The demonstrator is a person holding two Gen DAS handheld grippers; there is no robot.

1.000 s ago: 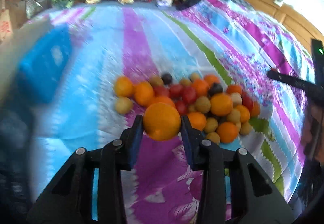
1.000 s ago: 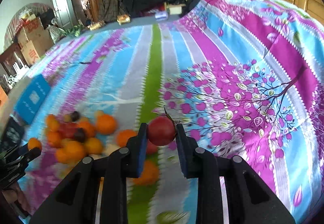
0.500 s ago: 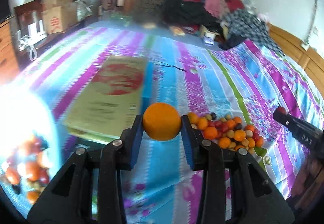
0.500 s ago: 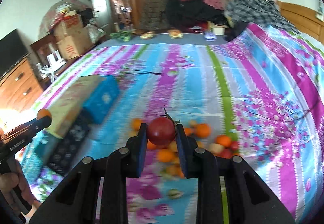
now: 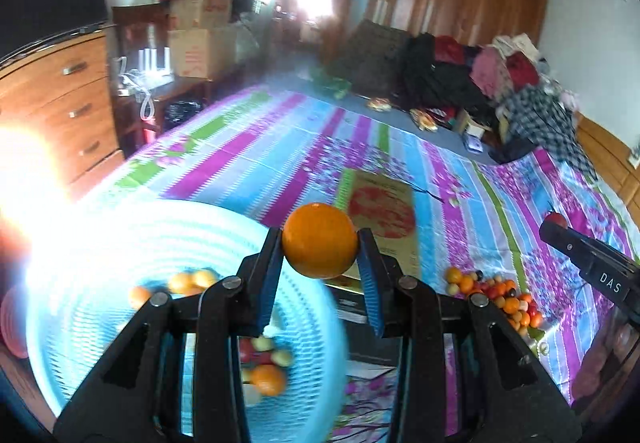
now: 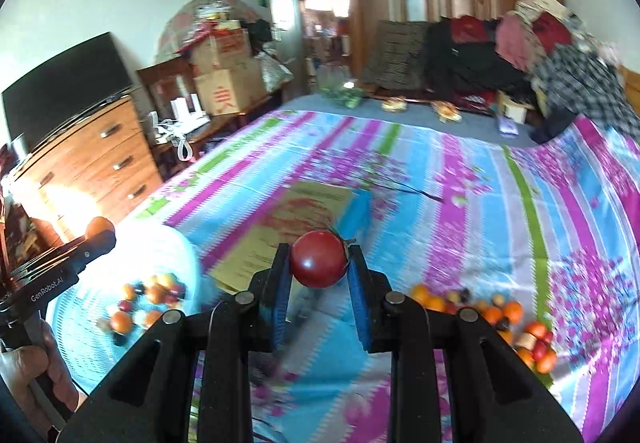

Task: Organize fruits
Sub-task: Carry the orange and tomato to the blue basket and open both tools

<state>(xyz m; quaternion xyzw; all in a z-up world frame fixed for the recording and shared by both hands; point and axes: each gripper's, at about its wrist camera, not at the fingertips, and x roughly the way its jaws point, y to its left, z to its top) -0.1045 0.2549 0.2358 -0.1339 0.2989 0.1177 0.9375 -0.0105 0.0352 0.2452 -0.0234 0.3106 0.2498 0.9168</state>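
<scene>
Fruits: your left hand-held gripper (image 5: 320, 255) is clamped on an orange (image 5: 319, 240), pinched between both blue pads. It hangs above the near rim of the pale blue basket (image 5: 80, 243), which sits at the bed's left edge. Blurred small fruit in basket (image 5: 262, 361) lie on its floor, orange, red and pale pieces; count not readable. Your right hand-held gripper (image 6: 318, 271) grips a red tomato (image 6: 319, 258), stem toward the right pad, held over the bed (image 6: 460, 211) just in front of a flat cardboard box (image 6: 288, 227). The loose fruit pile (image 6: 496, 317) rests on the bedspread near the bed's front edge, right of the box and well apart from the basket. Motion blur softens the bedspread and basket in both views.
</scene>
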